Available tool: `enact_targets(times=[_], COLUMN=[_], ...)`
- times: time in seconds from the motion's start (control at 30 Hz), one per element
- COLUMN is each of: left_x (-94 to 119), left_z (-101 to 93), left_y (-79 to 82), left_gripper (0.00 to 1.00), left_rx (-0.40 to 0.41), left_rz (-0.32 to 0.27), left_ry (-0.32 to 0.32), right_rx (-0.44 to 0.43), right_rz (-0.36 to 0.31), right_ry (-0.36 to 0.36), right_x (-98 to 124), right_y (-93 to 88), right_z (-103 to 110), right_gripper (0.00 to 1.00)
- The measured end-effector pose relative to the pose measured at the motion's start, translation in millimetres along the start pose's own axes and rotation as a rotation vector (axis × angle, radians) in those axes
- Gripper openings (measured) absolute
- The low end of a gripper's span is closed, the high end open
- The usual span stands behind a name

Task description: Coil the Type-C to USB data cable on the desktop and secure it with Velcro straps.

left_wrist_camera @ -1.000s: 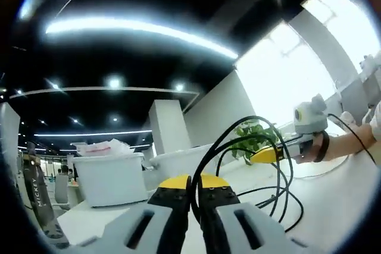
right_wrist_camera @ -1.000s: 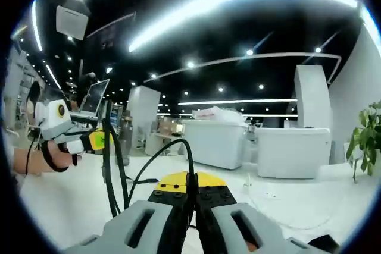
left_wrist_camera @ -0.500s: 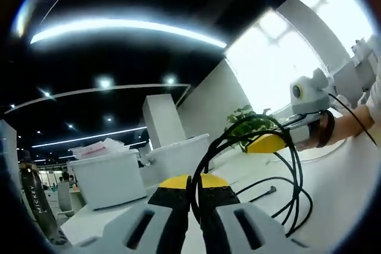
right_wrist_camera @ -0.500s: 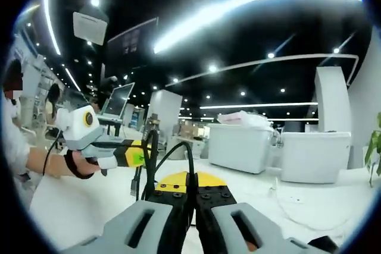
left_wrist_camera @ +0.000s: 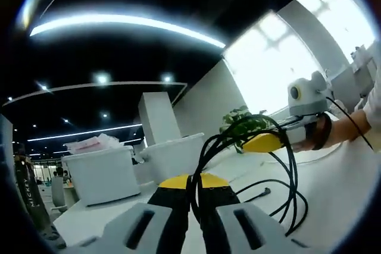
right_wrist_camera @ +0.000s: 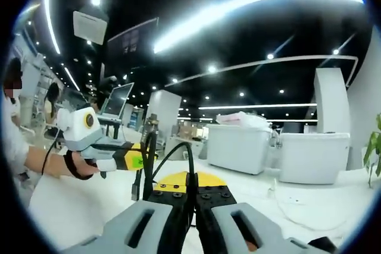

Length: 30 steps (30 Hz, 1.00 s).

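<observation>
The black data cable (left_wrist_camera: 290,171) hangs in several loops over the white desktop (left_wrist_camera: 339,188). My left gripper (left_wrist_camera: 190,184) is shut on one side of the coil, with the cable rising out from between its yellow tips. My right gripper (left_wrist_camera: 262,143), held by a hand (left_wrist_camera: 333,132), grips the far side of the coil. In the right gripper view the right gripper (right_wrist_camera: 191,181) is shut on the cable (right_wrist_camera: 188,157), and the left gripper (right_wrist_camera: 138,160) comes in from the left, shut on the upright loops. One plug end (left_wrist_camera: 262,194) lies on the table.
Two white bins (left_wrist_camera: 100,173) (left_wrist_camera: 174,156) stand at the back of the table, with a green plant (left_wrist_camera: 238,120) behind. A thin white cord (right_wrist_camera: 297,213) lies on the desktop (right_wrist_camera: 77,206). A screen (right_wrist_camera: 117,100) stands at the far left.
Over the second both grippers drew closer together and the loops bunched into a tighter coil. Since half a second ago, almost nothing has moved.
</observation>
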<state>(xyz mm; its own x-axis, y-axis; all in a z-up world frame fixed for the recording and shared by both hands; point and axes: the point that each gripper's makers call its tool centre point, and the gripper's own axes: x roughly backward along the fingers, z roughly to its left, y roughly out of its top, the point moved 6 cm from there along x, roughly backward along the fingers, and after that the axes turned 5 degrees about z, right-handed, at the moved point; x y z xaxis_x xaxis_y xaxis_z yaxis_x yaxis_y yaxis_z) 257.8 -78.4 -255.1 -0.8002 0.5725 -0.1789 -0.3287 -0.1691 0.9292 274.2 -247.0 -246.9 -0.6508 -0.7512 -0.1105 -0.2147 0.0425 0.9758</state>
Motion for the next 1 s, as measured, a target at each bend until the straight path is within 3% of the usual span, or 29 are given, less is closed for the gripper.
enact_targets(times=[0.43,0.57,0.7,1.0], left_x=[-3,-3,-3,-4], left_z=[-2.7,-2.5,-2.2,-3.3], left_y=[-6.6,-7.5,-9.2,-13.4], left_gripper=[0.06,0.08,0.12,0.17], left_rx=[0.014,0.046,0.076,0.02], left_rz=[0.034,0.034,0.039,0.072], left_ry=[-0.015,-0.013,-0.016,-0.005], right_rx=[-0.018,-0.087,-0.106,-0.202], right_rz=[-0.031,-0.052,-0.056,-0.047], right_ry=[0.087,0.161,0.183,0.255], right_x=[0,0,0,0], right_y=[2.8,5.3,6.8,7.2], right_z=[13,20,21,23], right_gripper=[0.02,0.02,0.02,0.02])
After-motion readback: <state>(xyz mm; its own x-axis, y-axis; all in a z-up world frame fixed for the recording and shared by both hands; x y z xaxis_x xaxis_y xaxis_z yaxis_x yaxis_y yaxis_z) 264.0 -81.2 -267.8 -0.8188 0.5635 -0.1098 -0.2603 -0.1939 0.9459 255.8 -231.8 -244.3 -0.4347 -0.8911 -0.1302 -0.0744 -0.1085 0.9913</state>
